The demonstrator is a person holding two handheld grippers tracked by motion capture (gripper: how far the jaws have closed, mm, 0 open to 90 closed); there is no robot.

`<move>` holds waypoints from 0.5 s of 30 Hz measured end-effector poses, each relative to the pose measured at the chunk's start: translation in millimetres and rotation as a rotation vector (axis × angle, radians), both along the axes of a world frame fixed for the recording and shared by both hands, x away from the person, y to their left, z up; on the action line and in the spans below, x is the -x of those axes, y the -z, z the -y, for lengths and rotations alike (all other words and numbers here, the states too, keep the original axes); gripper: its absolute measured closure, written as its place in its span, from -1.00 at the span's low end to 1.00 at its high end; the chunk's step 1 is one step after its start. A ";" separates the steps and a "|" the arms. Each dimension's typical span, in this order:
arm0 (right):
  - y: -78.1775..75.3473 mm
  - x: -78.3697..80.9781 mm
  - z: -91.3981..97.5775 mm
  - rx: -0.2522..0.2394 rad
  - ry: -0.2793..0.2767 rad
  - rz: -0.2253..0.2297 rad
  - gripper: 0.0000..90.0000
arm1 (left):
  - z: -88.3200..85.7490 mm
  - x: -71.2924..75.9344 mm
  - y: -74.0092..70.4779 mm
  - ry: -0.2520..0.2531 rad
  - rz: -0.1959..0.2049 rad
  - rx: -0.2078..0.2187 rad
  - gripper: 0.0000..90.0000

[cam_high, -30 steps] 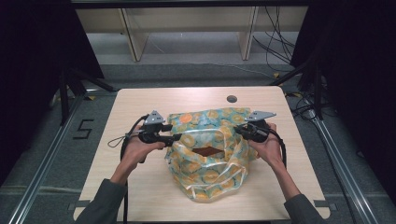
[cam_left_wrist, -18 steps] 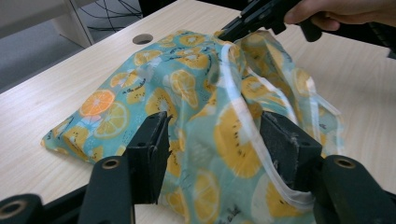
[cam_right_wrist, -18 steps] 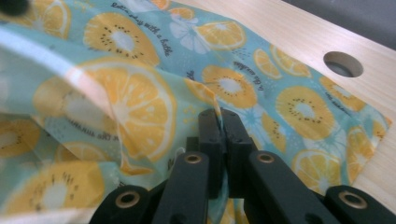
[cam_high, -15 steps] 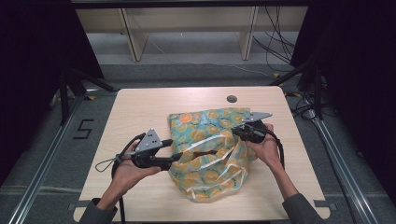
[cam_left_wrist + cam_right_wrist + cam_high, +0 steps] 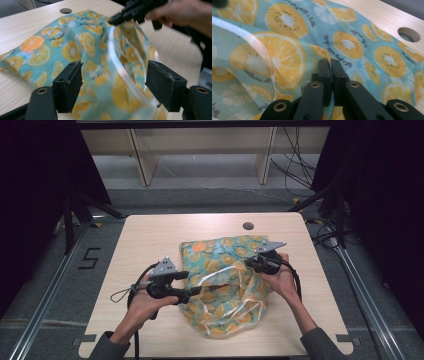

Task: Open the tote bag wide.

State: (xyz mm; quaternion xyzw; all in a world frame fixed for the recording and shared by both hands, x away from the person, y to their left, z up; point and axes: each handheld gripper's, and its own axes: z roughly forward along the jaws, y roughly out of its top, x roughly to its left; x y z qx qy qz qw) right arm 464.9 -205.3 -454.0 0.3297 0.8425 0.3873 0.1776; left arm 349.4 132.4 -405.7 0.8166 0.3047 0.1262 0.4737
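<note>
One claw has let go: our left claw (image 5: 196, 291), at lower centre, now gapes wide around the teal orange-printed plastic bag (image 5: 225, 285), while our right claw (image 5: 252, 263) stays pinched on its rim, so regripping looks next.

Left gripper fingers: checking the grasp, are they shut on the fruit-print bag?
No, the left gripper fingers stand wide apart, with the teal orange-slice-print plastic bag loose between them.
</note>
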 end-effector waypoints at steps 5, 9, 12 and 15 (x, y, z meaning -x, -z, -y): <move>0.8 -3.1 7.0 0.003 0.018 -0.017 0.97 | -5.1 28.4 25.4 -0.009 0.038 -0.096 -0.41; 2.8 -3.2 5.5 0.010 0.031 -0.037 0.97 | -1.1 34.3 40.8 -0.027 0.080 -0.145 -0.35; 4.1 -3.7 4.3 0.016 0.032 -0.041 0.97 | 2.8 27.5 46.9 -0.028 0.148 -0.245 -0.35; 5.8 -4.9 4.3 0.005 0.031 -0.037 0.97 | 7.3 21.0 52.1 -0.027 0.170 -0.319 -0.33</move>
